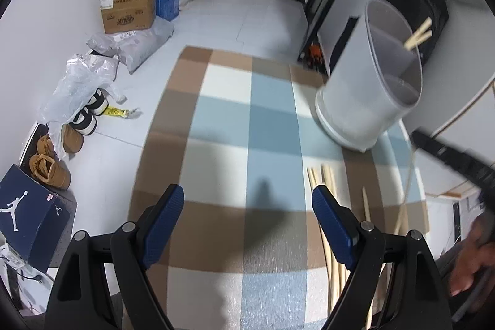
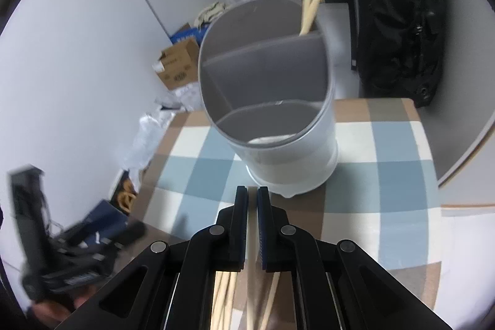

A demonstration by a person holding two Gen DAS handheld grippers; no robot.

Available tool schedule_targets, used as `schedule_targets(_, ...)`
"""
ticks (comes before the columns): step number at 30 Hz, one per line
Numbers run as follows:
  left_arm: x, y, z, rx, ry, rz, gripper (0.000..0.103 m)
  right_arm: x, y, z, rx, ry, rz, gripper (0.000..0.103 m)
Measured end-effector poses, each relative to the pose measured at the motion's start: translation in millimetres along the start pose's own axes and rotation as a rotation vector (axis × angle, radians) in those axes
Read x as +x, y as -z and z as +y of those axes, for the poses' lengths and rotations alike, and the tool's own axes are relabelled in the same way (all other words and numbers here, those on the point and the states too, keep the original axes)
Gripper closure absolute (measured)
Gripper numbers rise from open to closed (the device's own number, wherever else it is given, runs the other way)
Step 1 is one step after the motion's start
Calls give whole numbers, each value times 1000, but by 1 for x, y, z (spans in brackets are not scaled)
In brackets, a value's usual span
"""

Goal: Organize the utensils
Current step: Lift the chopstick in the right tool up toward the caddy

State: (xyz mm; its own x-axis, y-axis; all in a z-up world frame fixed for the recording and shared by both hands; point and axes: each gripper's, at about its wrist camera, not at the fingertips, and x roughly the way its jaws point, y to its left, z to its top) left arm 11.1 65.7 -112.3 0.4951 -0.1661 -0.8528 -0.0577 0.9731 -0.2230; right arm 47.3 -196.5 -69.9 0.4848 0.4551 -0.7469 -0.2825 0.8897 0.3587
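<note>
Blue-padded jaws fill the bottom of the right wrist view, and the right gripper (image 2: 252,194) is pinched nearly shut on one pale wooden chopstick (image 2: 251,243), which runs straight down between the pads. That reads as the carry step: one stick picked, heading for the holder. Dead ahead stands the translucent grey cylindrical utensil holder (image 2: 278,119), upright on the cloth, split inside by grey dividers, with two wooden chopsticks (image 2: 311,2) already leaning out of its far compartment. Next move, by my reckoning: lift the tip clear of the rim, tilt the stick toward vertical, line it up over that same far compartment and only then let go. Catch the rim and the light holder could tip.

Over on the other side, the left gripper (image 1: 247,206) hangs wide open with nothing between its jaws, poised over the cloth just beside the loose bundle of wooden chopsticks (image 1: 324,175) lying flat near the cloth's right edge. Plenty left to sort, so the job looks early. At the right edge of that view the person's hand (image 1: 470,265) shows, blurred.

Underneath it all, a checked tablecloth (image 1: 269,119) in brown, pale blue and white, flat and soft-looking. Beyond it, a pale tiled floor (image 1: 241,14), brown cardboard boxes (image 1: 130,8), a blue shoe box (image 1: 27,212), tan shoes (image 1: 49,169), crumpled plastic bags (image 1: 80,79), and a black backpack (image 2: 399,20) against the wall behind the holder.
</note>
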Motion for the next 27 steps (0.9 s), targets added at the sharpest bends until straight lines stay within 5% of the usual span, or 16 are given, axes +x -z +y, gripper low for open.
schedule_targets(12, -16, 18, -44, 126, 68, -3, 21, -47, 1, -31, 72, -84, -108, 98)
schedule_targets(27, -4, 14, -118, 209, 35, 58, 26, -96, 8, -69, 87, -144, -216, 98)
